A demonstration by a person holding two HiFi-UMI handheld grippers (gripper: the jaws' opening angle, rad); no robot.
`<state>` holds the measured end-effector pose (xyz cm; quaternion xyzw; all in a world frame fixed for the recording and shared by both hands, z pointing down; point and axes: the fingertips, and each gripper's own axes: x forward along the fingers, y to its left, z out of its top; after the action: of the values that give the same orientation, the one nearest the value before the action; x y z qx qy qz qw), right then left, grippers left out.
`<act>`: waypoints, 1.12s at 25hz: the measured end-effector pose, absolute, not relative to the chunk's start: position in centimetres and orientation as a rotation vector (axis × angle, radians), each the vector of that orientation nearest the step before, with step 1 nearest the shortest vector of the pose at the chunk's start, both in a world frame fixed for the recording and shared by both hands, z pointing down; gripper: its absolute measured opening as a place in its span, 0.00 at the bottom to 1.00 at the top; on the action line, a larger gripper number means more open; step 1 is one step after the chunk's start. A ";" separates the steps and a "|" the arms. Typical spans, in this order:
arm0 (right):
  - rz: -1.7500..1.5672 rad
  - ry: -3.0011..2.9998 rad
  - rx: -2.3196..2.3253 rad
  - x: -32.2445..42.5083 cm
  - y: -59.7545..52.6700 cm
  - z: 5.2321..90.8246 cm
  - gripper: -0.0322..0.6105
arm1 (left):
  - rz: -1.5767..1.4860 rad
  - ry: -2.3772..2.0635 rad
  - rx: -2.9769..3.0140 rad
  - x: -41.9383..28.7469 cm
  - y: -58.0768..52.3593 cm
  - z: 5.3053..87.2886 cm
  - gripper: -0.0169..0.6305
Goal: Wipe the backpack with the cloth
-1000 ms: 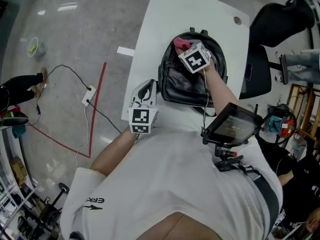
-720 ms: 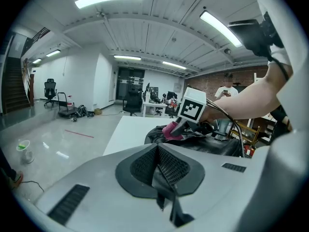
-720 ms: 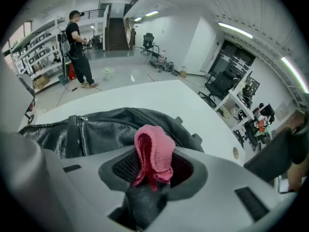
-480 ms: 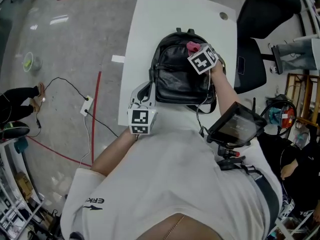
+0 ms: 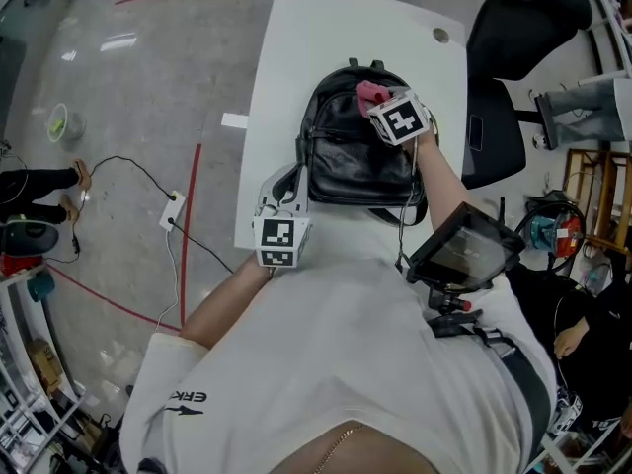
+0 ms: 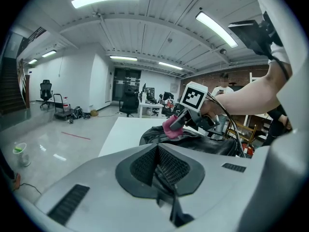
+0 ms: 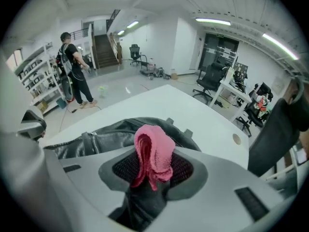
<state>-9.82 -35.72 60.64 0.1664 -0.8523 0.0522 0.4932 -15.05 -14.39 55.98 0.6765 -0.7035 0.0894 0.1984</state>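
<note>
A black leather backpack (image 5: 346, 161) lies flat on the white table (image 5: 326, 28). My right gripper (image 5: 376, 98) is shut on a bunched pink cloth (image 5: 369, 92) and presses it against the bag's upper right part. In the right gripper view the cloth (image 7: 153, 156) sticks up between the jaws of that gripper (image 7: 150, 175), over the bag's zipped top (image 7: 111, 132). My left gripper (image 5: 286, 179) is shut on nothing at the bag's left lower edge. The left gripper view shows its closed pads (image 6: 164, 166), the backpack (image 6: 207, 143) and the cloth (image 6: 171, 126) beyond.
A black office chair (image 5: 513, 38) stands right of the table. A tablet-like screen (image 5: 464, 250) hangs at the person's chest. A cable with a power strip (image 5: 172, 201) and red tape (image 5: 190, 215) lie on the floor at left. A person (image 7: 72, 64) stands far off by shelves.
The right gripper has slid the pink cloth from the bag's upper left to its upper right, then slightly back left. The left gripper keeps its place by the bag.
</note>
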 end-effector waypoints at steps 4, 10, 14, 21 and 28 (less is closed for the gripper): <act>0.218 -2.149 0.305 -14.2 -33.6 60.0 0.28 | 0.251 -2.009 1.841 -16.3 -13.3 55.9 0.03; 0.207 -2.123 0.162 -17.3 -30.1 62.0 0.28 | 0.251 -2.052 1.769 -17.5 -11.6 56.2 0.03; 0.136 -2.074 0.167 -16.3 -30.3 62.4 0.28 | 0.247 -2.049 1.773 -17.2 -11.4 56.2 0.03; 0.080 -1.999 0.234 -11.7 -32.4 62.8 0.28 | 0.264 -1.996 1.865 -15.4 -12.7 55.8 0.03; 0.084 -1.920 0.356 -5.4 -35.0 62.9 0.28 | 0.283 -1.942 1.942 -13.8 -13.8 55.6 0.03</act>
<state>-5.36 -35.04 62.90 0.1508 -0.8143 0.0357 0.5593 -13.84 -13.80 55.65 0.6906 -0.6907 0.1007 0.1893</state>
